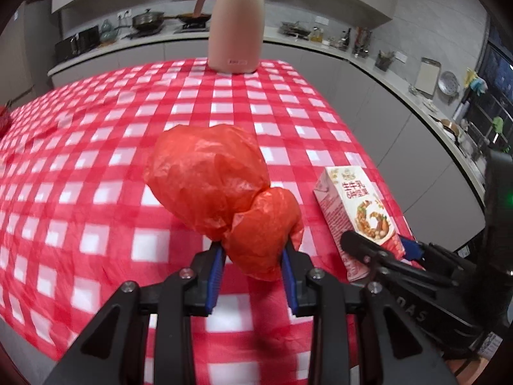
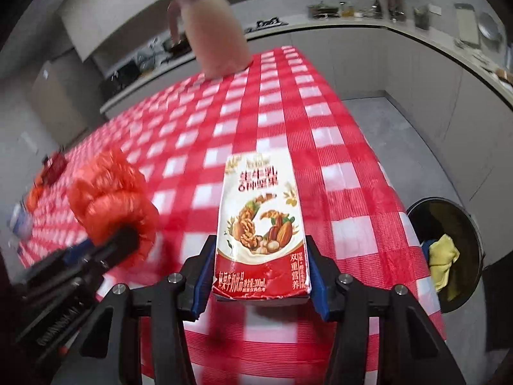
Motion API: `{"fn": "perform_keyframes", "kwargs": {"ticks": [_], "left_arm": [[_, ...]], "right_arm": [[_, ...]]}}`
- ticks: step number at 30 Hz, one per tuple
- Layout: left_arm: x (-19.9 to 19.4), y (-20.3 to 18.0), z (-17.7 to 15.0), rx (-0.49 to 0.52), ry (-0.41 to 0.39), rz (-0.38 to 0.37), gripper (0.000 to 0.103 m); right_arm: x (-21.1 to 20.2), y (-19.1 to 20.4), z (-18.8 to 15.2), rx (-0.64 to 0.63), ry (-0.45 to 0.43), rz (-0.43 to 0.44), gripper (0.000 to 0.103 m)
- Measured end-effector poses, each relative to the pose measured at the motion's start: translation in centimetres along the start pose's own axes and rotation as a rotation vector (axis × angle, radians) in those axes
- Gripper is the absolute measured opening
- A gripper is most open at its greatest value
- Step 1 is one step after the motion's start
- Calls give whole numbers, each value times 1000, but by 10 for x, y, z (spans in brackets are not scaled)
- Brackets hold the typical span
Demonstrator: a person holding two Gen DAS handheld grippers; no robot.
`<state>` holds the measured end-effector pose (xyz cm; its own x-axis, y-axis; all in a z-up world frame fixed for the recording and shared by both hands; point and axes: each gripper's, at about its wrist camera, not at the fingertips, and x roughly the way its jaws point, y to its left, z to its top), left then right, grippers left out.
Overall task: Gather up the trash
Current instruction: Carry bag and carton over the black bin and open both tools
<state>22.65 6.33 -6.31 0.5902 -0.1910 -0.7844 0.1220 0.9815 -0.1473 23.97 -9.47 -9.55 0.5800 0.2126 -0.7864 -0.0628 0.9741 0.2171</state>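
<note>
Left tongs [image 1: 253, 250] clench a red bag [image 1: 208, 176]; right tongs [image 2: 261, 276] grasp a carton [image 2: 261, 218]. Pink jug [image 1: 235, 22] stands on the surface [image 1: 96, 166]; bin [image 2: 449, 243] beside it.

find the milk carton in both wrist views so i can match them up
Left wrist view: the milk carton is at lower right, held by the right gripper, beside the crumpled red plastic bag.
Right wrist view: the carton is at centre, upright between the gripper's blue pads.
Shared landmark: the pink jug at the far end of the red checked tablecloth.
</note>
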Motion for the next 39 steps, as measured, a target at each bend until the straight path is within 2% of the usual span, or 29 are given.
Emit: {"fn": "perform_keyframes", "kwargs": {"ticks": [2,5,6,7,10,17,22,27,34,39], "left_arm": [[1,-2,-1,-3,-1,21,34],[2,-1,-1,-21,0,33,34],[3,1,0,-23,-2,37,34],[4,2,2,-26,0,38,34],[8,2,2,-26,7,39,34],[4,-20,4,17,1,10,34],[-1,-69,4,77,-7,-48,34],[-2,-133,-2,134,-1,-113,34],[10,-231,-19,193,44,-211,34],[39,-273,-31,203,89,-212,34]], "right_arm": [[4,-1,5,-17,12,6,64],[13,-3,14,-23,16,18,65],[18,-3,16,-26,27,12,65],[20,-4,17,-33,25,-1,58],[17,-3,18,-37,5,-14,52],[-11,-18,18,11,-56,16,51],[-50,-51,19,68,-113,-11,51],[-84,-112,8,138,-142,-57,51],[-123,-218,-18,228,-146,-129,51],[-124,-281,-33,259,-124,-142,51]]}}
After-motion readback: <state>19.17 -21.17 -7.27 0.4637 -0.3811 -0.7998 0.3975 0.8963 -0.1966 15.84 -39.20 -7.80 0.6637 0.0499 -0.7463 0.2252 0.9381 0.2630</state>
